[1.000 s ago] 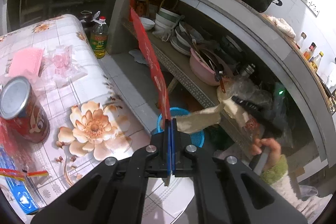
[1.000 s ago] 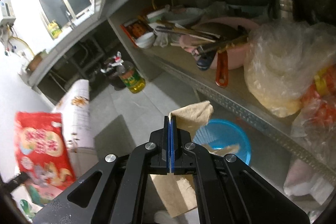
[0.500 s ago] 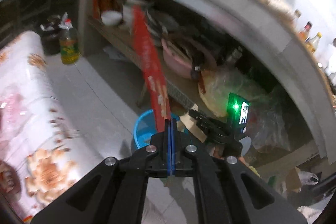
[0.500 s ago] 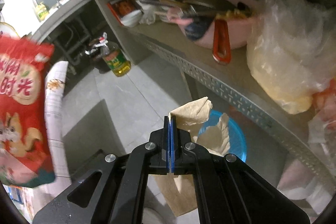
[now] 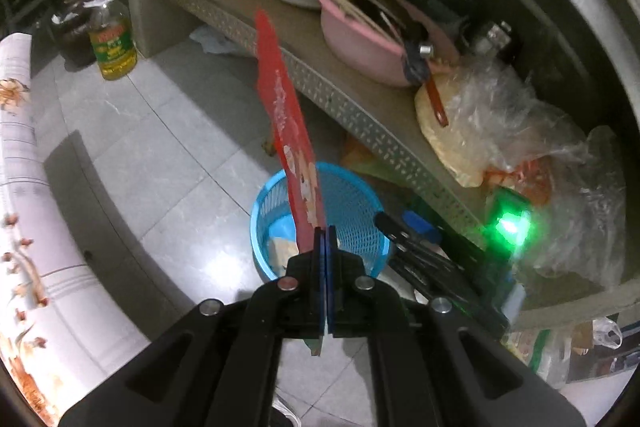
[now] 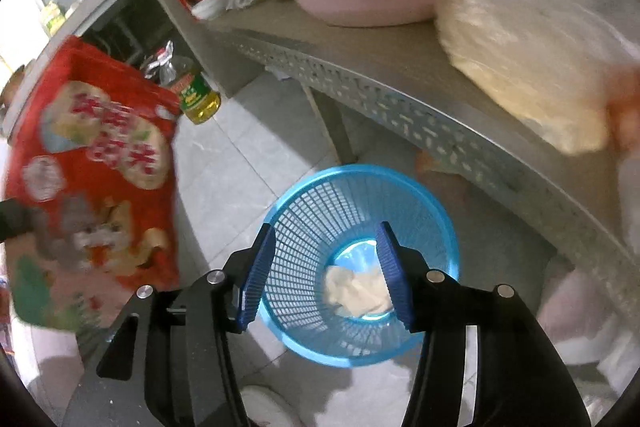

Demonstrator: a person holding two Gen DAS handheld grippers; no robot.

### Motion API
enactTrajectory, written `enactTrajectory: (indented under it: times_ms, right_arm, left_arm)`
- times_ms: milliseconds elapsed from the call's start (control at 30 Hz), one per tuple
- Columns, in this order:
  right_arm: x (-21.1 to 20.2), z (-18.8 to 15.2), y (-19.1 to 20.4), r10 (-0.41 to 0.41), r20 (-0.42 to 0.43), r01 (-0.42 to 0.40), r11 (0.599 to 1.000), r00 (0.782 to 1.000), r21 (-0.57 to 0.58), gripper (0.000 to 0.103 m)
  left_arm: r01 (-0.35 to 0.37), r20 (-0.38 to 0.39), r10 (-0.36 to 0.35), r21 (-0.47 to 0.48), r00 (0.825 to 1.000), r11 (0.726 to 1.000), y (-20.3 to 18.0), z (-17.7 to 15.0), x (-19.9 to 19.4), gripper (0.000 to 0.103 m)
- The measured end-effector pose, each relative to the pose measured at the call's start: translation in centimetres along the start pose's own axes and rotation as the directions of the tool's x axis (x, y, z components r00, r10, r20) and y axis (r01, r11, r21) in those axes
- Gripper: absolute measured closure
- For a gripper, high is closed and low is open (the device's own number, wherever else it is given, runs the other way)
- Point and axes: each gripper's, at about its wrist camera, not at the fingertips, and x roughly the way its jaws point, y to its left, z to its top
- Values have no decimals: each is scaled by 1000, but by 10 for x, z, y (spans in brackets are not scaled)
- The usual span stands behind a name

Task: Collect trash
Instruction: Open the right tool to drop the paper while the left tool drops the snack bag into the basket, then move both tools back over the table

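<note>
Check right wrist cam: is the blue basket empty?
No. A crumpled pale paper lies at the bottom of the blue basket, seen between the opening jaws of the right gripper, which hold nothing.

I see red snack bag [image 5: 286, 115] flat, upright, edge-on over blue mesh basket [image 6: 440, 227] on tiled floor; crumpled beige paper [image 6: 356, 291] lies at basket bottom.
</note>
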Motion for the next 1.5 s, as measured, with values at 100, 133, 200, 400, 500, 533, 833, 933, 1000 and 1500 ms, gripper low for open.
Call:
enactTrajectory:
  times_ms: [100, 133, 200, 400, 500, 533, 833, 933, 1000, 1500]
  right_arm:
    - [-22, -18, -15, -1, 16, 0, 999, 1000, 50, 52]
    - [-31, -26, -20, -1, 21, 0, 998, 1000, 66, 51]
    - [-47, -42, -29, -13, 27, 11, 996, 1000, 93, 51]
    - [-77, -86, -55, -50, -10, 51, 987, 999, 152, 50]
    - [-85, -103, -62, -71, -37, 76, 987, 997, 142, 49]
    - [-87, -110, -65, -75, -46, 80, 987, 996, 139, 49]
    - [-98, -109, -33, -43, -25, 45, 994, 999, 103, 49]
    - [-108, -100, -17, -35, 2, 35, 997, 999, 72, 49]
    - [-116, -96, -6, -25, 17, 24, 998, 1000, 52, 46]
    - [-185, -78, 102, 261, 67, -249, 956, 963, -154, 27]
  left_arm:
    - [17, -48, -17, -11, 999, 1000, -6, 3, 23, 103]
    - [26, -67, -28, -21, 997, 999, -9, 4, 33, 103]
    - [29, -93, -32, -39, 995, 999, -16, 9, 52, 102]
    - [-21, -127, 16, -39, 992, 999, -33, 17, 85, 74]
    - [27, -105, -33, -54, 994, 998, -33, 13, 66, 67]
    - [33, -98, -39, -56, 994, 998, -32, 12, 59, 67]
    - [81, 48, -78, -59, 996, 995, -14, -5, -63, 63]
    - [88, 100, -85, -30, 991, 996, -13, -24, -107, 58]
    - [66, 140, -63, -13, 988, 998, -12, -46, -139, 53]
    - [-87, 367, 132, -137, 921, 987, 79, -253, -304, 39]
